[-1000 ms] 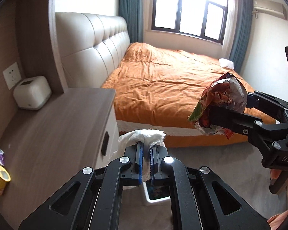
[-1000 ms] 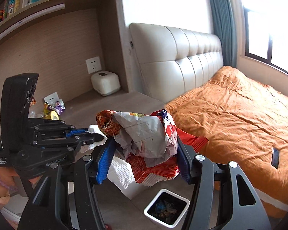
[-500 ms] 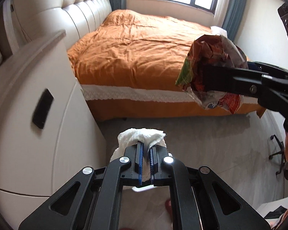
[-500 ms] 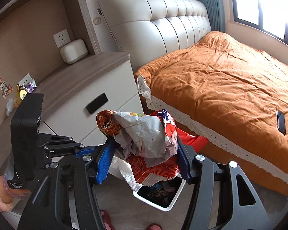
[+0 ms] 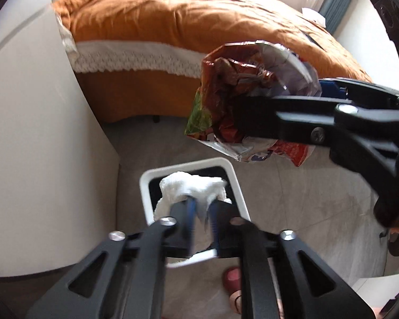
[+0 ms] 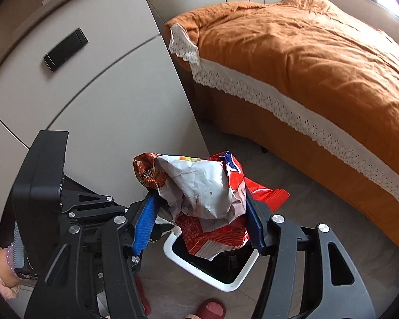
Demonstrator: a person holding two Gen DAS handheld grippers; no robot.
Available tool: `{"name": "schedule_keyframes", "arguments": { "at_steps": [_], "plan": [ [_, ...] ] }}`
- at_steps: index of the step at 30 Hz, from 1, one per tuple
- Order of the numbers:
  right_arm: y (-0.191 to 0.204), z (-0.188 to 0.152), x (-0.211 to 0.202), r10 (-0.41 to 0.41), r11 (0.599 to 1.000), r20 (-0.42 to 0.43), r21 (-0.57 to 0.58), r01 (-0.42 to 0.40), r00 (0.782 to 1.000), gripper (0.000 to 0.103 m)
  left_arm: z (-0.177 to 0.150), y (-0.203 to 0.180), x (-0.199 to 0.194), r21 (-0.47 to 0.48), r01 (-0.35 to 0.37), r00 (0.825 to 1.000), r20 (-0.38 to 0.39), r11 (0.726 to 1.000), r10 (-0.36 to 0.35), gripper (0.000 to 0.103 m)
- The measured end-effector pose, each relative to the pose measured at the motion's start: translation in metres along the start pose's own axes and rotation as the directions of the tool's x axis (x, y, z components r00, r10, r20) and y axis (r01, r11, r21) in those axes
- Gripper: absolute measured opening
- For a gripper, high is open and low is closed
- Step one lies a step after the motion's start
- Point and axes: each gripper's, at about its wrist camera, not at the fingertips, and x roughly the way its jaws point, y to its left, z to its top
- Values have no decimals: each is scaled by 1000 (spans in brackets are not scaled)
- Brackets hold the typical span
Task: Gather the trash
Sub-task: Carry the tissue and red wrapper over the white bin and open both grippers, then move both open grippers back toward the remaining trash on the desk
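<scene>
My left gripper (image 5: 201, 210) is shut on a crumpled white tissue (image 5: 191, 188) and holds it right above the white trash bin (image 5: 236, 183) on the floor. My right gripper (image 6: 199, 212) is shut on a crumpled red and silver snack bag (image 6: 199, 194) and holds it above the same bin (image 6: 226, 283). In the left wrist view the snack bag (image 5: 242, 98) hangs to the upper right of the bin, with the right gripper's arm behind it. The left gripper's body (image 6: 40, 199) shows at the left of the right wrist view.
A white bedside cabinet (image 6: 93, 101) stands just left of the bin. The bed with an orange cover (image 6: 306, 53) lies behind it. The floor is grey. Red slippers (image 6: 212, 308) show at the bottom edge.
Both grippers have dropped from cabinet-top height down toward the floor. The bin has come into full view under them. Tissue and snack bag stay gripped.
</scene>
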Motion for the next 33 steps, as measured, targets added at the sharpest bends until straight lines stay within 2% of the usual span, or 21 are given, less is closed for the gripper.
{"name": "schedule_keyframes", "arguments": {
  "at_steps": [1, 2, 3, 5, 8, 14, 21, 27, 30, 33],
  "plan": [
    [-4, -6, 10, -1, 1000, -11, 6, 1, 1000, 77, -4, 3, 10, -4, 0, 1000, -1, 1000, 0, 100],
    [-8, -11, 18, -22, 1000, -18, 16, 22, 1000, 94, -8, 5, 16, -10, -7, 1000, 12, 1000, 8, 96],
    [-12, -17, 25, -50, 998, -25, 29, 50, 998, 99, -10, 6, 20, -12, -4, 1000, 16, 1000, 5, 99],
    [-20, -26, 39, -48, 997, -52, 57, 51, 998, 99, -18, 10, 29, -25, -4, 1000, 8, 1000, 4, 99],
    [-24, -34, 48, -63, 995, -83, 65, 69, 995, 99, -22, 15, 35, -44, -46, 999, -1, 998, 46, 99],
    [-7, -23, 34, -59, 997, -65, 35, 62, 996, 99, -19, 26, 8, -73, -35, 999, 24, 997, 37, 99],
    [25, 8, -5, -64, 998, -2, 3, 64, 998, 99, -8, 25, -59, -96, -35, 996, 76, 995, 42, 99],
    [63, 40, -61, -69, 998, 97, -9, 70, 993, 99, 6, 23, -143, -98, -64, 983, 166, 993, 80, 99],
    [88, 58, -101, -84, 996, 199, -6, 86, 976, 99, 13, 21, -195, -99, -82, 970, 220, 992, 102, 99],
    [119, 74, -139, -83, 994, 314, -47, 102, 946, 99, 16, 21, -244, -102, -103, 950, 284, 989, 129, 99]
  ]
}}
